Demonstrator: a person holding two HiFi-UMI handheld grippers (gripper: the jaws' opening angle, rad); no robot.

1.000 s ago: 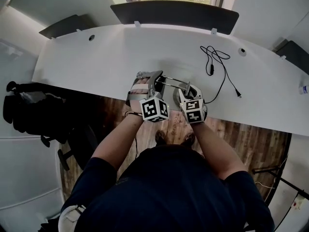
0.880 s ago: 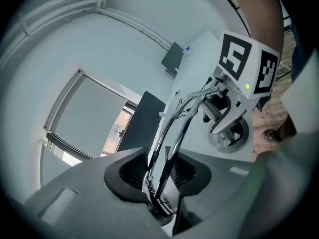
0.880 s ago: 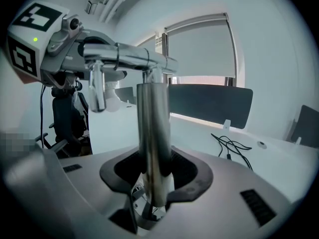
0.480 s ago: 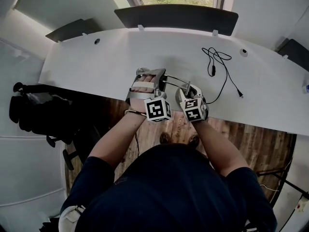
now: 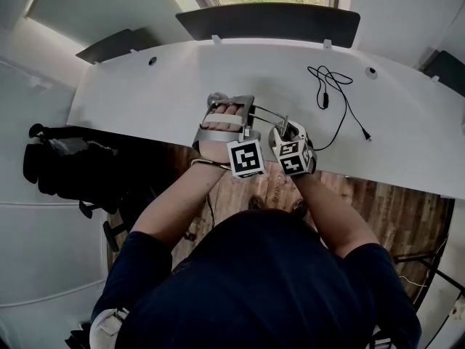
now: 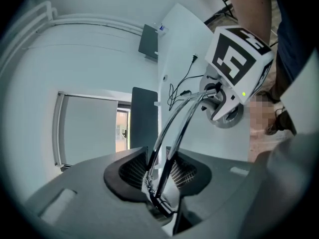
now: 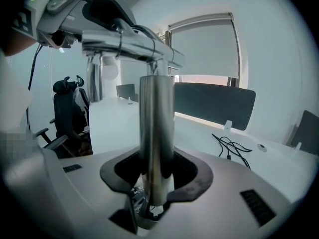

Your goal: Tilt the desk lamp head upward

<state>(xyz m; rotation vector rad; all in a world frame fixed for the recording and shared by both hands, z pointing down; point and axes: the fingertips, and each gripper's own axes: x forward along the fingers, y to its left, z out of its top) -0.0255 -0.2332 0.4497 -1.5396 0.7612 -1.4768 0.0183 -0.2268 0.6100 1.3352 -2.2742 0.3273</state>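
Observation:
A chrome desk lamp stands at the near edge of the white desk (image 5: pixel 145 100). My right gripper (image 5: pixel 287 133) (image 7: pixel 155 176) is shut on its upright post (image 7: pixel 157 133), just above the round base (image 6: pixel 227 116). My left gripper (image 5: pixel 231 115) (image 6: pixel 158 171) has the lamp's twin chrome rods (image 6: pixel 174 128) between its pads. Its jaws are opening, and the pads still touch the rods. The lamp head (image 5: pixel 215 99) pokes out beyond the left gripper, and its pale shade (image 7: pixel 109 66) shows past the post.
A black cable (image 5: pixel 330 86) lies coiled on the desk to the right of the lamp. A dark panel (image 5: pixel 269 22) runs along the desk's far edge. A black office chair (image 5: pixel 65 158) stands left of me, and wooden floor shows below the desk edge.
Both grippers stay on the lamp. The left gripper and the lamp head have edged slightly farther over the desk, and the head view has shifted a little.

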